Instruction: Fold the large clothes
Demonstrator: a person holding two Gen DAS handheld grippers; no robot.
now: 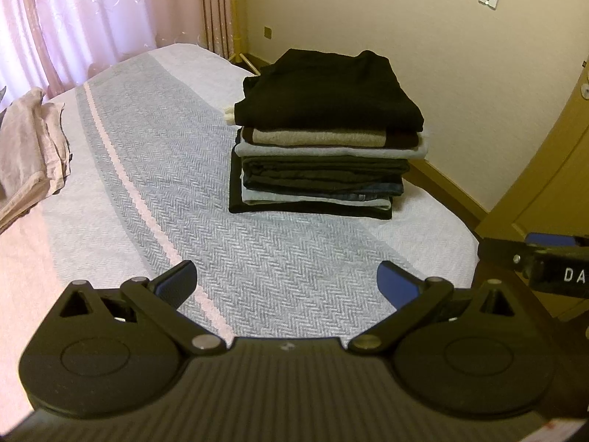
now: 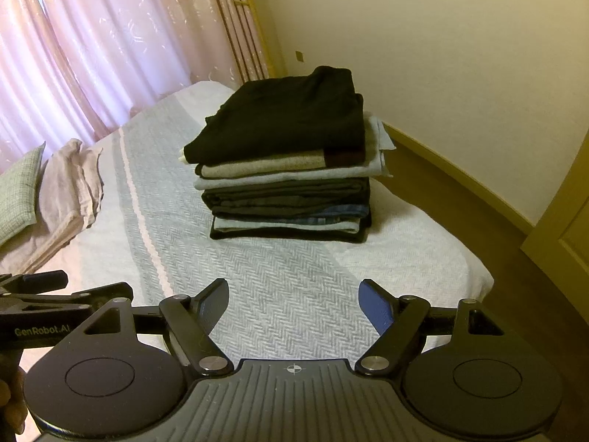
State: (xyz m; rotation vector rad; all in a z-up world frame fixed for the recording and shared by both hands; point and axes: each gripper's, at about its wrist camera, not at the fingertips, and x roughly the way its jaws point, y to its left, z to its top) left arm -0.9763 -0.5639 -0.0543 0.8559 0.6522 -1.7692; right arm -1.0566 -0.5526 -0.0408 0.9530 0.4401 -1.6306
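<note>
Both claws released and empty: left gripper (image 1: 287,280), right gripper (image 2: 293,304), side by side over the bed (image 1: 279,276). Folded stack (image 1: 324,136) dead ahead. Unfolded beige garment (image 1: 29,154) far left, long axis front-to-back, nearer the left gripper

Bedspread (image 1: 279,269) woven herringbone cloth, matt. Stack (image 1: 324,136) soft matt fabrics, denim layer low. Left claw (image 1: 287,281) matt black plastic, shiny metal rivets, blue pads. Curtain (image 2: 92,44) sheer, faint sheen.
</note>
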